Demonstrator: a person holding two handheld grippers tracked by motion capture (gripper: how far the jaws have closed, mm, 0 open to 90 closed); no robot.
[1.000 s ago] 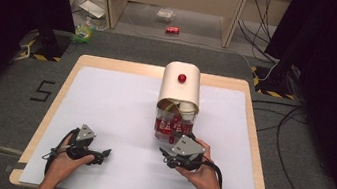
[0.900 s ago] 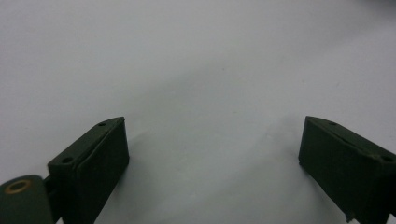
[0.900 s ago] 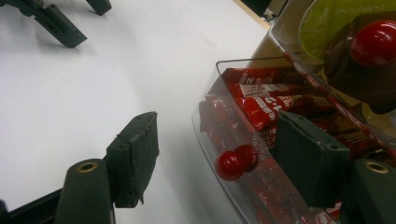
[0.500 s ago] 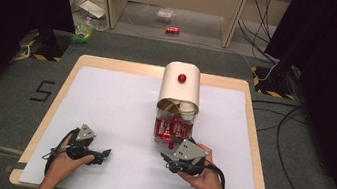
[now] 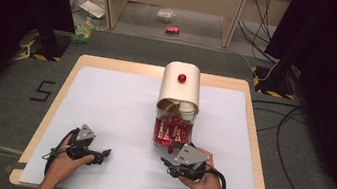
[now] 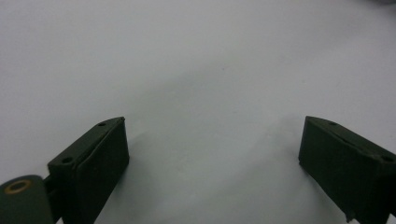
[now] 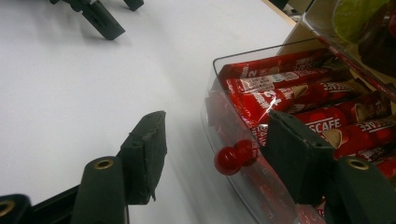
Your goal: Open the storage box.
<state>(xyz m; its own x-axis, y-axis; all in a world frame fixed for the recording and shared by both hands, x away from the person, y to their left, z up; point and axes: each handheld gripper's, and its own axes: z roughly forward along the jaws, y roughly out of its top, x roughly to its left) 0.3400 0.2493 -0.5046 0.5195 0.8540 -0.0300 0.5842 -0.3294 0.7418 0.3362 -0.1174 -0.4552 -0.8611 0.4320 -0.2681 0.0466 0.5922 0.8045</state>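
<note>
The right hand-held gripper (image 7: 212, 140), jaws apart, flanks the clear drawer's (image 7: 233, 179) red knob (image 7: 227, 161).

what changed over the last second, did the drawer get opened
The right gripper drew back toward the person from the dispenser's clear drawer, whose red knob now sits between its open jaws, ungripped. The drawer of red sachets looks pulled out slightly further than before. The left gripper stayed resting open on the white table, and the cream dispenser kept its place.
</note>
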